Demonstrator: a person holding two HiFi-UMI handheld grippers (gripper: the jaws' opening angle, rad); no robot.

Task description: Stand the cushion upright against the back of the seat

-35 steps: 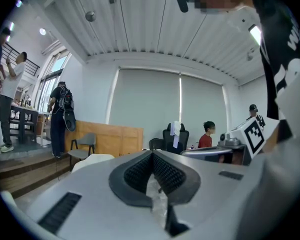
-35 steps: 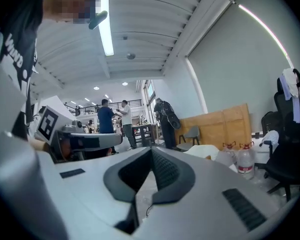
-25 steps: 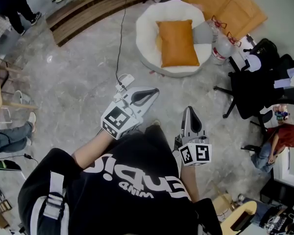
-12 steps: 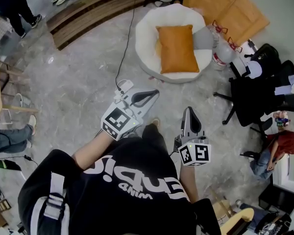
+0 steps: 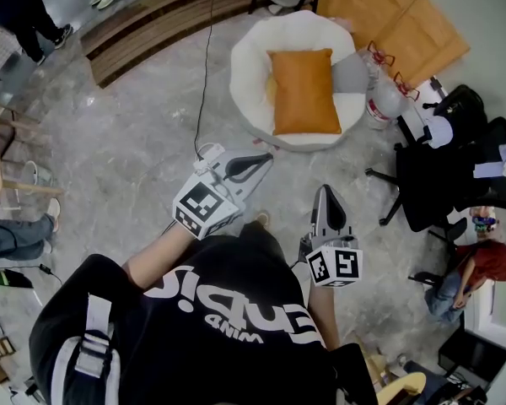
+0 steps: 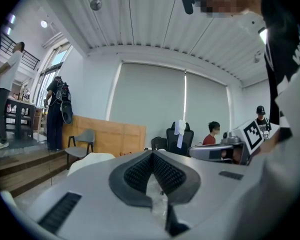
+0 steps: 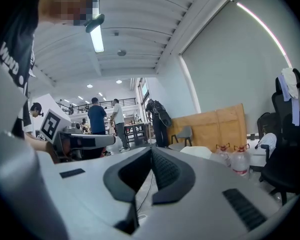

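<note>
An orange cushion point(image 5: 304, 91) lies flat on a round white seat point(image 5: 251, 74) ahead of me on the floor. My left gripper point(image 5: 263, 158) is held out in front of my body, well short of the seat, its jaws shut with nothing between them. My right gripper point(image 5: 327, 194) is beside it, a little nearer to me, also shut and empty. In the left gripper view the white seat point(image 6: 90, 160) shows low at the left beyond the gripper point(image 6: 152, 155). In the right gripper view the seat point(image 7: 200, 151) lies ahead past the gripper point(image 7: 151, 151).
A black cable point(image 5: 204, 83) runs across the marble floor to a white power strip point(image 5: 209, 151) by my left gripper. Two water jugs point(image 5: 386, 98) stand right of the seat. Black office chairs point(image 5: 438, 167) and a seated person point(image 5: 468, 268) are at the right. Wooden steps point(image 5: 143, 19) lie behind.
Both grippers have advanced together toward the seat, staying shut. The seat and cushion now sit a little nearer and lower in the head view.
</note>
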